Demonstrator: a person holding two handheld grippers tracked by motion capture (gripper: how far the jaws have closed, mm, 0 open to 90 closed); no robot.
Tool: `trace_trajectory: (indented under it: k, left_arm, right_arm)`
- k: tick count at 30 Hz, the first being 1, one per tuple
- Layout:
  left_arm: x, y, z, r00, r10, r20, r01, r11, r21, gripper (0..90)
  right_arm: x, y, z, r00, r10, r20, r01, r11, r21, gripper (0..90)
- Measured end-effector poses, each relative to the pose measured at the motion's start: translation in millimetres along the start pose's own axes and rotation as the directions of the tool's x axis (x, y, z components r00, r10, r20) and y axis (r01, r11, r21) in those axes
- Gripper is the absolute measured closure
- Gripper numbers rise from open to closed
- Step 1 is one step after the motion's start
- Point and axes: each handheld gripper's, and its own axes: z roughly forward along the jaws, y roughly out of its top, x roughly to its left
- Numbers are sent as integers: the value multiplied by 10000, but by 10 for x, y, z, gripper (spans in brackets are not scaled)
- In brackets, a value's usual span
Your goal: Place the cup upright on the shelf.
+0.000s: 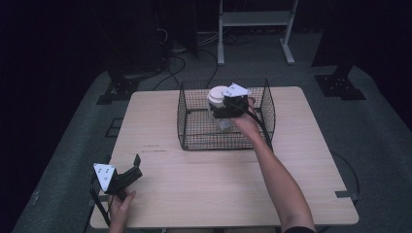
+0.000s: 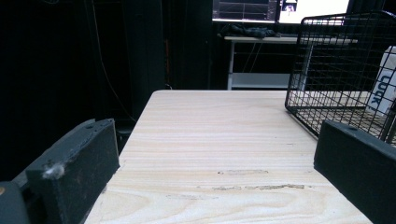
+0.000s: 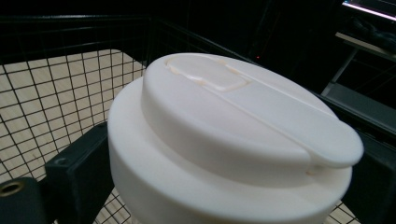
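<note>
Inside the black wire basket [image 1: 187, 126], the right gripper [image 1: 224, 109] is closed on a clear bottle with a white flip-top cap [image 1: 218, 95]. From the right gripper view, the cap [image 3: 233, 140] sits between the two black jaws, one showing at each side of it just under the cap's wide rim, and the basket's mesh [image 3: 51, 93] and light wooden floor lie behind and below. In the high view the bottle stands upright in the far half of the basket, near the middle of its width, and its clear body shows below the gripper. The person's right hand [image 1: 246, 121] holds the gripper from the near side, with the forearm reaching over the basket's near right corner and a black cable running along it.

The basket stands on the far middle part of the light wooden table [image 1: 291, 160].

At the table's near left corner, well apart from the basket, the left gripper [image 1: 132, 167] is held in the person's left hand [image 1: 121, 206], its grey three-cornered plate facing up. Its jaws stand wide apart with nothing between them. In the left gripper view, bare tabletop [image 2: 219, 149] lies between the jaws, and the basket [image 2: 327, 60] appears at the upper right with a white labelled object [image 2: 385, 84] inside it.
</note>
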Motion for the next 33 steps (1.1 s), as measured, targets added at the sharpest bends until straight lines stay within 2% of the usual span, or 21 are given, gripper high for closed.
trace_trajectory:
  k: [8,17,19,22,33]
  left_arm:
    - [-1,0,0,10000,6,-9,-6,10000,7,0]
    - [-3,0,1,10000,13,-19,-13,10000,6,0]
    - [-3,0,1,10000,14,-20,-14,10000,5,0]
    - [-3,0,2,10000,13,-23,-13,10000,8,0]
    - [0,0,2,10000,-9,-17,9,10000,14,0]
  right_arm:
    - [-15,-5,-13,9999,-65,-103,65,10000,45,38]
    - [-85,-10,-60,9999,-75,86,73,9997,217,32]
    - [-118,-14,-81,10000,48,41,-49,9999,149,32]
    - [-114,-5,-93,9999,-93,57,92,9999,126,32]
    - [-108,29,-123,10000,68,5,-68,9999,-122,31]
